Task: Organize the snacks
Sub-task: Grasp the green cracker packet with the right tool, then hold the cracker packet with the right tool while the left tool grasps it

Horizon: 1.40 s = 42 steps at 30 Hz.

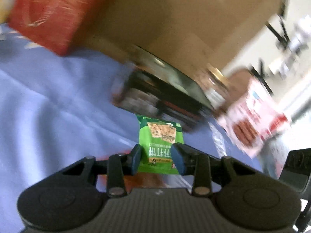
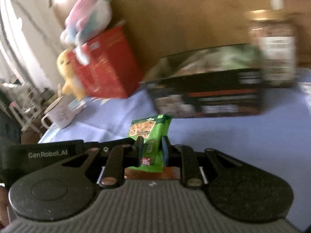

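Observation:
My left gripper [image 1: 156,158] is shut on a green cracker packet [image 1: 160,137], held above the blue cloth [image 1: 58,101]. My right gripper [image 2: 152,149] is shut on a second green cracker packet [image 2: 150,136], also lifted off the cloth [image 2: 233,136]. Ahead of both lie a black snack box [image 1: 161,101] [image 2: 210,93], a red box [image 1: 48,13] [image 2: 105,64], and a gold-lidded jar [image 1: 215,83] [image 2: 274,46]. A pink-and-white snack pack [image 1: 252,120] lies at the right of the left wrist view. Both views are motion-blurred.
A large cardboard box [image 1: 184,15] [image 2: 184,15] stands behind the snacks. Soft toys [image 2: 83,19], a yellow one [image 2: 68,71] and a white mug [image 2: 60,114] sit at the left of the right wrist view. The other gripper's body [image 2: 38,153] shows at left.

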Tool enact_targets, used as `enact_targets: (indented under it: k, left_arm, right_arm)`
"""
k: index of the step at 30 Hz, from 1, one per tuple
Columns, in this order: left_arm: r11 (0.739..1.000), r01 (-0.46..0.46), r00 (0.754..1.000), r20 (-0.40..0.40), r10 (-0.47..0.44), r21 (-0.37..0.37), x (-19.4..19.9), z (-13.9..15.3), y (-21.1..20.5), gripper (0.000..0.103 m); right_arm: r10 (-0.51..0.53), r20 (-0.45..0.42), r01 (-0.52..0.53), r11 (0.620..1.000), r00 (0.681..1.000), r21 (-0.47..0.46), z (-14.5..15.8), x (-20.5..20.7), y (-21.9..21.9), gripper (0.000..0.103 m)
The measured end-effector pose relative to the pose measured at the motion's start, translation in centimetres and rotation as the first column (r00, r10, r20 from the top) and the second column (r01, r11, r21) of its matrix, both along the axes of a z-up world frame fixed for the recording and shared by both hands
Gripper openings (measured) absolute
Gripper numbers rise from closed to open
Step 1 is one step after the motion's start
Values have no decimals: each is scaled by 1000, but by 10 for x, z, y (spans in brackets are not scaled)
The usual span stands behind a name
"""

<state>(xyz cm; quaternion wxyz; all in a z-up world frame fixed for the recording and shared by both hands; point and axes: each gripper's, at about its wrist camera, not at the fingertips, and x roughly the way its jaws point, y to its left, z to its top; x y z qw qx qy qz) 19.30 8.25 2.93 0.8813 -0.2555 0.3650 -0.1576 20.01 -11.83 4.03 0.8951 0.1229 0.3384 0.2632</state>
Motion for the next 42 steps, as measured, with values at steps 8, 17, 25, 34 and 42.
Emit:
enact_targets:
  k: [8,17,25,34,42]
  left_arm:
    - [962,266,963,-67,-262,59,-7,-18,-109,33]
    - [937,326,944,-88,-317,125,-24,-17,-132,39]
    - [937,313,949,-77,-304,154,-18,-11,-134,48]
    - [923,326,945,-56,-322,202,-23,-13,-144,41]
    - [964,197,970,104,-218,177,20,53,-92,41]
  right_arm:
    - [-229,-57,229,973,972,5,-28,-61,-100,23]
    - [-197,-34,198,980,980,17,-41,-101,-130,45]
    - [-84,145,112,975,986,-194,-41,-117,-103,65]
    - [-53,173,103,950,983,-296,-49,-107,-82,46]
    - [-16,351,106,965,936,-240,6,-62,-50,45]
